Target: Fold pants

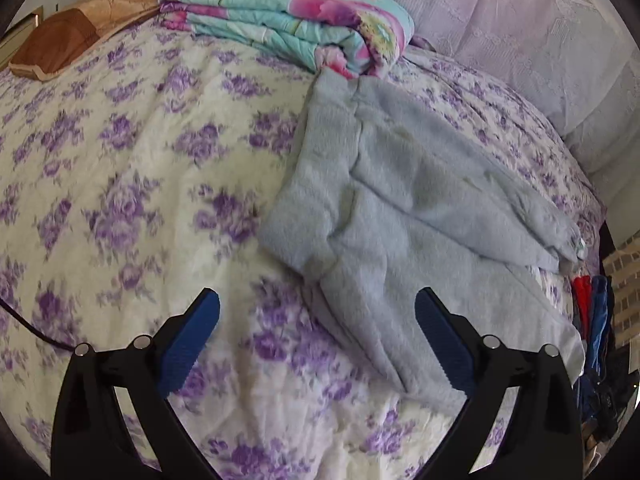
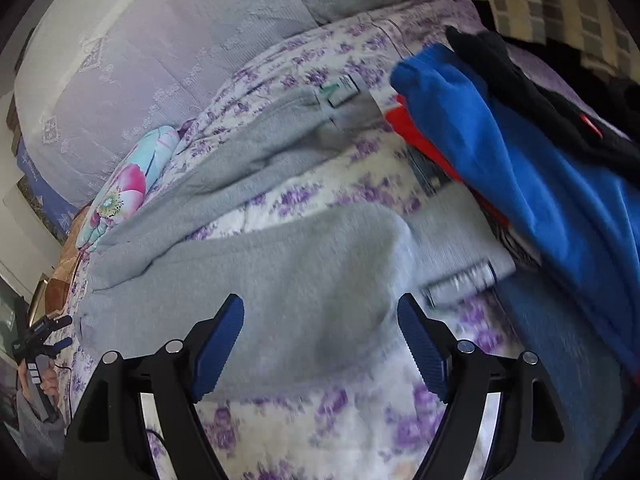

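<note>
Pants (image 1: 384, 208): pale grey fleece, lying flat on bed, legs splayed apart in a V, waist end up by folded quilt; one leg's cuff w/ label (image 2: 340, 90) near clothes pile, other cuff just beside it.
Left gripper (image 1: 318, 336): jaws spread wide, nothing pinched; right-hand blue pad (image 1: 444, 344) over nearer pant leg, left-hand pad over bedspread; contact w/ fabric – can't tell.
Right gripper (image 2: 320, 344): jaws spread wide, nothing between pads; hangs over nearer grey leg, pic blurred.
Bedspread (image 1: 120, 184): white w/ purple flowers, covers bed under pants.
Folded quilt (image 1: 288, 20): teal & pink floral, touching pants' far end.
Brown pillow (image 1: 80, 28): far corner, well apart from pants.
Clothes pile (image 2: 500, 140): blue, red, black garments, at bed edge beside leg ends.
Lilac headboard cover (image 1: 520, 20): behind bed.
</note>
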### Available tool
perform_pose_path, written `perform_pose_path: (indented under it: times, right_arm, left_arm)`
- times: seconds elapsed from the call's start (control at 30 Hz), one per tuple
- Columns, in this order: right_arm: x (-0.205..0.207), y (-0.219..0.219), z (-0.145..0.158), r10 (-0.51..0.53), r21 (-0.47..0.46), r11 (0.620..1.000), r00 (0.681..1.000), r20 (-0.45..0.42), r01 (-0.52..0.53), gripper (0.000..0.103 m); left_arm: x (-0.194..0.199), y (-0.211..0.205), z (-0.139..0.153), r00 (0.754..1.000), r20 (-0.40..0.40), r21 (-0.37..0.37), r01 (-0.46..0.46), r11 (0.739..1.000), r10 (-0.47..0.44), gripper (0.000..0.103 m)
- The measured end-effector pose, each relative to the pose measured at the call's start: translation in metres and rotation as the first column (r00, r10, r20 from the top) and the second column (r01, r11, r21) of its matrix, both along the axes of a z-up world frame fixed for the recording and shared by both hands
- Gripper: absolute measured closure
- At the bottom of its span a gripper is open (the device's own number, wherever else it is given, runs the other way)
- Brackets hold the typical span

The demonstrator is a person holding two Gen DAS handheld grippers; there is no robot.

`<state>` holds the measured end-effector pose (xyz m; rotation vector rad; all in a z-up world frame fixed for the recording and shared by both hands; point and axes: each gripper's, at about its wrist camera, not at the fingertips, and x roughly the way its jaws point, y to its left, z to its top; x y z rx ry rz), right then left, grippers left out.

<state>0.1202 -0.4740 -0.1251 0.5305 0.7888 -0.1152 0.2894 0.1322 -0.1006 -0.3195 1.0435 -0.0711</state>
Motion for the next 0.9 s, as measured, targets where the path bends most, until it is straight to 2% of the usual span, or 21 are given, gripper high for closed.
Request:
perform_pose_path:
  times: [0.13, 0.17, 0.2, 0.3, 0.33, 0.43, 0.63, 0.67, 0.73, 0.77, 0.8, 0.9]
  right_arm:
    - [-0.028, -0.001, -0.012, -0.056, 0.015, 0.998, 0.998, -0.021, 0.056, 0.023]
    - [-0.032, -0.001, -0.014, -0.063, 0.021, 0.998, 0.998, -0.026, 0.063, 0.023]
    - [-0.036, -0.001, -0.017, -0.068, 0.030, 0.997, 0.997, -0.031, 0.069, 0.023]
    - [-0.041, 0.000, -0.026, -0.072, 0.080, 0.994, 0.997, -0.041, 0.075, 0.023]
    - [-0.043, 0.000, -0.029, -0.074, 0.095, 0.992, 0.996, -0.045, 0.078, 0.023]
    - [-0.042, -0.002, -0.038, -0.086, 0.133, 0.987, 0.995, -0.048, 0.091, 0.023]
    - [0.000, -0.008, -0.046, -0.071, 0.172, 0.982, 0.997, -0.020, 0.074, 0.025]
    - [0.007, -0.010, -0.049, -0.071, 0.175, 0.982, 0.997, -0.016, 0.073, 0.031]
    - [0.016, -0.013, -0.051, -0.062, 0.196, 0.979, 0.998, -0.008, 0.062, 0.089]
    - [0.017, -0.014, -0.053, -0.042, 0.242, 0.969, 0.999, -0.001, 0.041, 0.090]
    - [0.014, -0.014, -0.050, -0.043, 0.243, 0.969, 0.999, 0.006, 0.040, 0.091]
    - [-0.008, 0.002, -0.030, 0.018, 0.174, 0.984, 1.000, 0.025, -0.022, 0.092]
  left_arm:
    - [0.006, -0.013, -0.018, 0.999, -0.016, -0.008, 0.030, 1.000, -0.030, 0.008]
    - [0.012, -0.015, -0.021, 0.999, -0.019, -0.016, 0.029, 0.999, -0.030, 0.011]
    - [0.018, -0.017, -0.025, 0.999, -0.023, -0.016, 0.023, 1.000, -0.023, 0.015]
    - [0.027, -0.020, -0.025, 1.000, 0.004, 0.005, 0.002, 1.000, -0.002, 0.038]
    - [0.029, -0.021, -0.025, 1.000, 0.004, 0.001, 0.003, 1.000, -0.003, 0.052]
    - [0.028, -0.018, -0.021, 1.000, 0.016, -0.029, -0.009, 1.000, 0.010, 0.070]
    - [0.020, -0.009, -0.009, 0.999, 0.045, -0.094, -0.020, 0.995, 0.024, 0.081]
    - [0.018, -0.009, -0.006, 0.998, 0.053, -0.099, -0.021, 0.995, 0.027, 0.082]
    - [0.013, -0.008, -0.001, 0.998, 0.058, -0.097, -0.028, 0.995, 0.034, 0.083]
    - [0.009, -0.006, 0.002, 0.998, 0.056, -0.098, -0.029, 0.995, 0.035, 0.084]
    - [0.005, -0.004, 0.005, 0.998, 0.056, -0.097, -0.028, 0.995, 0.034, 0.084]
    - [-0.021, 0.006, 0.016, 0.997, 0.076, -0.104, -0.011, 0.995, 0.019, 0.085]
